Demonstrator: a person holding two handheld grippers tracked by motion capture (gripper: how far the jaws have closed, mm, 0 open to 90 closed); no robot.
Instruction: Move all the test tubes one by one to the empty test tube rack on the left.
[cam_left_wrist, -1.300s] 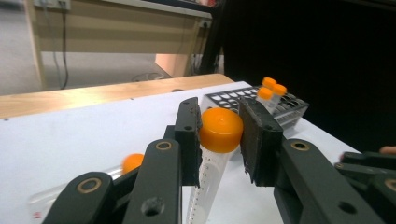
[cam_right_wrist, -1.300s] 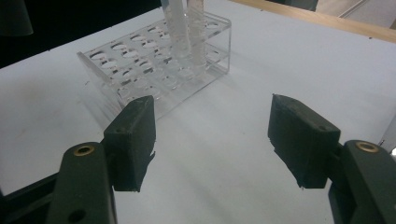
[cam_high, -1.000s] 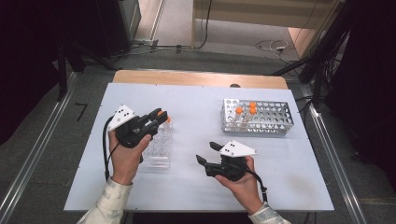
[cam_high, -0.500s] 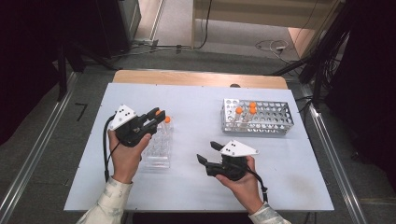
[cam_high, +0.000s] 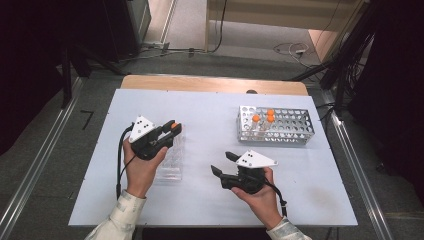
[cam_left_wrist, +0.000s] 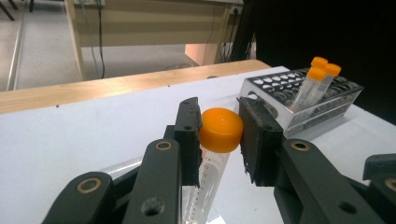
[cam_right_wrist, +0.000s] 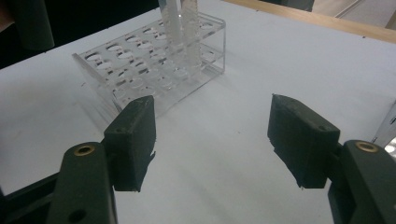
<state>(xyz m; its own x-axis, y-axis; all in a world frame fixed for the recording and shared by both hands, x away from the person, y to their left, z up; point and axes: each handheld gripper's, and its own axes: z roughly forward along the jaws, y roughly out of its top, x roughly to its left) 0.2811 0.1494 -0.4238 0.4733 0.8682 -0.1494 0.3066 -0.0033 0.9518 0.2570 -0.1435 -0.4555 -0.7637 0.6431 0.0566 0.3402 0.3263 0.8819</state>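
The white table (cam_high: 210, 195) takes up the middle of the high view, its wooden far edge along the top and bare white board at lower centre and lower right. Compared with a second ago almost nothing has shifted: both hands sit where they were, and the left one has at most edged a little, so the lift looks paused rather than finished.

At the upper right of the table stands the clear tube rack (cam_high: 276, 125) with three orange-capped tubes (cam_high: 264, 119) near its left end; most of its holes are free. Left of centre lies a clear tray (cam_high: 171, 159), though glare makes its contents hard to read.

The left gripper (cam_high: 169, 133) hangs over that tray, jaws clamped on the orange-capped tube (cam_left_wrist: 219, 133) just at the cap, tube hanging below. The way to the rack crosses open board.

The right gripper (cam_high: 223, 163), low and centre, is spread wide with nothing between its jaws, clear of the rack.
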